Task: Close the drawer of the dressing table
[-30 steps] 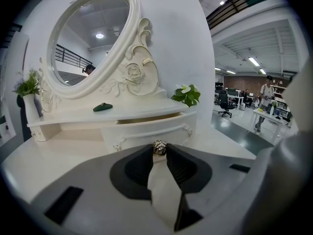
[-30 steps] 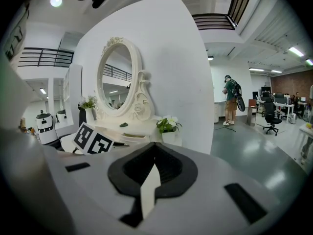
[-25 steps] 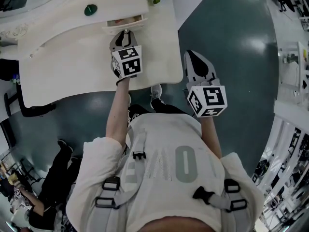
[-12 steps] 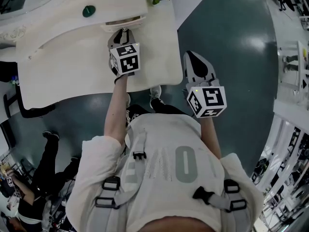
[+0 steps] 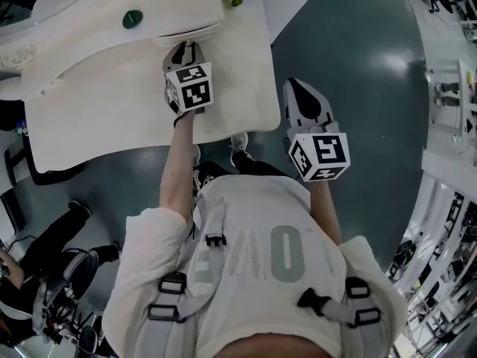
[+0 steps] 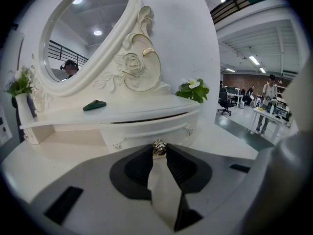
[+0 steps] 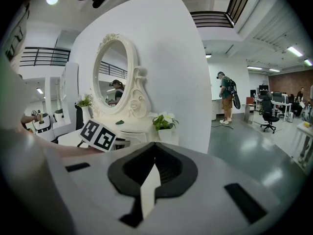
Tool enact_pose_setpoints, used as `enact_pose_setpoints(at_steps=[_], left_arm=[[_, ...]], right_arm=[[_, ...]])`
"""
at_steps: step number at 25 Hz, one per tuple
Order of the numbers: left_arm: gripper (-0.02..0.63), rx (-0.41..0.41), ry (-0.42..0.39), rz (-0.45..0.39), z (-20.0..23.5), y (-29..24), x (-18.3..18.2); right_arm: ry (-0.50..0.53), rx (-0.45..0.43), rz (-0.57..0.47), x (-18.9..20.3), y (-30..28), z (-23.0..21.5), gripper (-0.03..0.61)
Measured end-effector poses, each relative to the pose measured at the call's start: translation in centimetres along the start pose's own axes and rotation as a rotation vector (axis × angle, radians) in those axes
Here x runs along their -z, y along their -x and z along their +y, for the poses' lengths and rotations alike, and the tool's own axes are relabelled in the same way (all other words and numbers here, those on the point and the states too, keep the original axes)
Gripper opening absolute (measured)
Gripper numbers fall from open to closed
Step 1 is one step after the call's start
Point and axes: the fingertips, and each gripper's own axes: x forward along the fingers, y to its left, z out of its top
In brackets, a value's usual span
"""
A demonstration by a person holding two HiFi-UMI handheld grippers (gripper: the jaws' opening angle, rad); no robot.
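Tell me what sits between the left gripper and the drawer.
Only the drawer's knob, pinched between the left gripper's tips, as the left gripper view shows.

A glossy dark teal floor (image 5: 358, 51) is seen beside a curved white wall (image 7: 166, 58) in a large open hall. Strip lights (image 7: 295, 51) are mounted overhead (their glare is thrown on the floor), a railed gallery (image 7: 215, 18) is set above, and an office chair (image 7: 268, 112) and a white desk (image 6: 277, 116) are placed before a brick wall (image 7: 293, 78).
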Motion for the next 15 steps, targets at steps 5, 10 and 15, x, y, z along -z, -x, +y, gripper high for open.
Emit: enact_pose_setpoints(at_steps=[5,10,15], left_arm=[[0.098,-0.005,-0.005,-0.006,0.2,-0.5,-0.4],[0.098,-0.009,-0.011,-0.012,0.3,-0.9,-0.8],[0.098,-0.006,-0.017,-0.01,0.4,-1.4,-1.1]], right_arm=[[0.002,0.002,0.004,0.1,0.0,-0.3,0.009],[-0.002,0.007,0.01,0.2,0.0,-0.7,0.009],[-0.003,0.008,0.011,0.2,-0.3,-0.9,0.009]])
